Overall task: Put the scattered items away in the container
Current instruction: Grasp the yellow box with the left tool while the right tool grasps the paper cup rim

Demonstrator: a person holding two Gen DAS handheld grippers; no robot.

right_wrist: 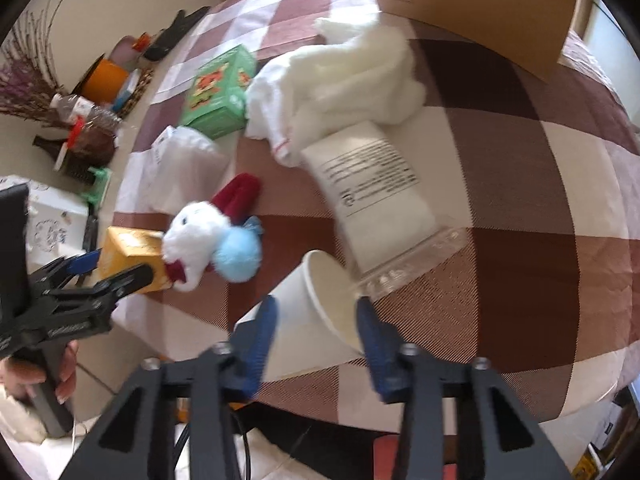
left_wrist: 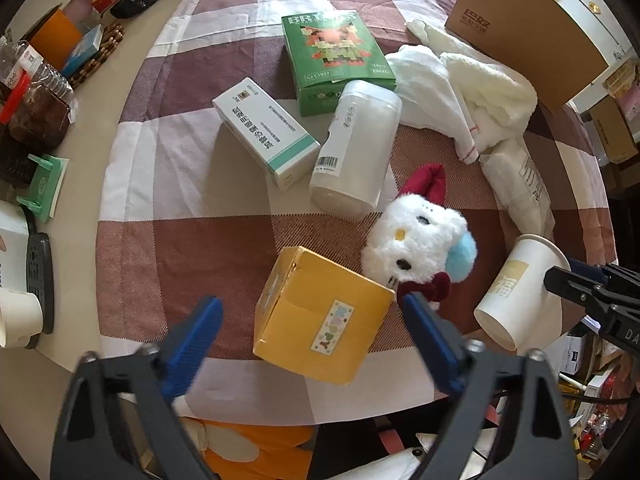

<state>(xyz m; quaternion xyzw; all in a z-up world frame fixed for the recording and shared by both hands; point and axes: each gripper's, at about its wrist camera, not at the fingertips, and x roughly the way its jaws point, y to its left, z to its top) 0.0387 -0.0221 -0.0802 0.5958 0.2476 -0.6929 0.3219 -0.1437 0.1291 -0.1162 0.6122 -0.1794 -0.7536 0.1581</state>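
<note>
Home, checked tablecloth [left_wrist: 192, 248], plush toy [left_wrist: 416, 240], clutter

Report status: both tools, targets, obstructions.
Left tool straddling yellow box, not gripped. Right tool around paper cup, grip unclear. Plush toy touching the box.

Bright daylight, soft shadows; fisheye edges bowed, dark corners; right wrist view motion-blurred.

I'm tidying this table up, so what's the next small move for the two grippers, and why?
Probably close the left gripper onto the yellow box: the box sits between its fingers with gaps either side. The right gripper already straddles the tipped paper cup.
</note>
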